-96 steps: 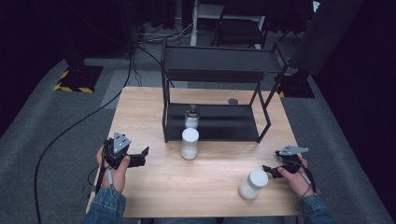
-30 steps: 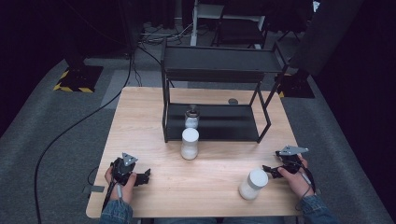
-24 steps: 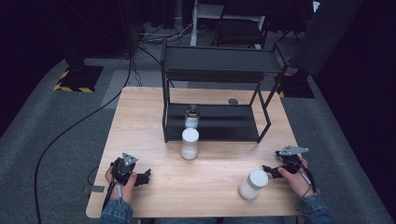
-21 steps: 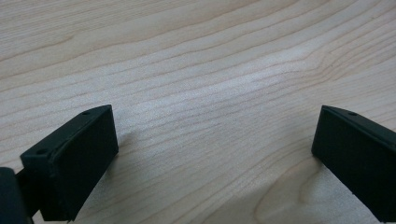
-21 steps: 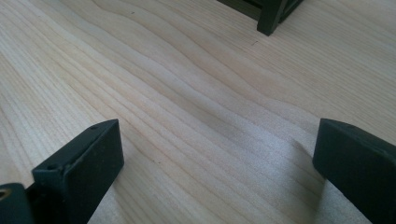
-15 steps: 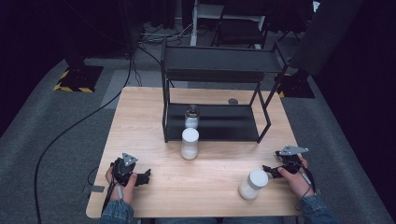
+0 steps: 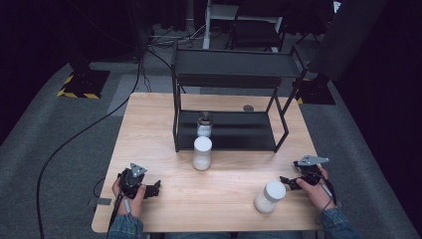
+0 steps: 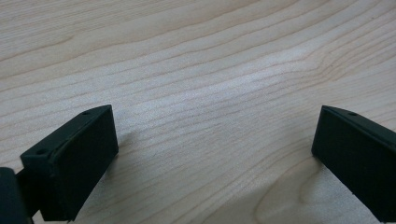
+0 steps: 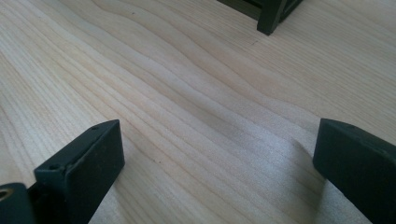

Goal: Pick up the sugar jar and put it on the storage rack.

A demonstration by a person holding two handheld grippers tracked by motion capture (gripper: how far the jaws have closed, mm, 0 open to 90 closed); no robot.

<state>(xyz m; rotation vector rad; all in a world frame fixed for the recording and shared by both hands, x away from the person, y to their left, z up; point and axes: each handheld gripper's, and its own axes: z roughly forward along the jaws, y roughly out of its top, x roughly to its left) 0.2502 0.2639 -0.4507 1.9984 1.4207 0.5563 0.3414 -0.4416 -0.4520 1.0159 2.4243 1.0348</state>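
My left gripper (image 7: pixel 154 188) rests low on the wooden table (image 7: pixel 149 129) near its front left corner, held in a hand. It is open, with bare wood between its jaws (image 8: pixel 210 154). My right gripper (image 7: pixel 285 181) lies at the front right, also open over bare wood (image 9: pixel 219 158). A white jar (image 7: pixel 269 196) stands just left of the right gripper, apart from its jaws. Another white jar (image 7: pixel 202 153) stands mid-table in front of the black rack (image 7: pixel 229 74). A small clear bottle (image 7: pixel 204 124) sits on the rack's bottom shelf.
The black two-shelf rack takes up the table's back half; one of its legs (image 9: pixel 272 16) shows far off in the right gripper view. A small dark disc (image 7: pixel 248 108) lies behind the rack. Cables (image 7: pixel 74 139) trail over the grey floor at left.
The left hand and its gripper have drawn back toward the table's front left edge since the earliest frame and have held still over the last second. Right gripper and jars are unmoved.
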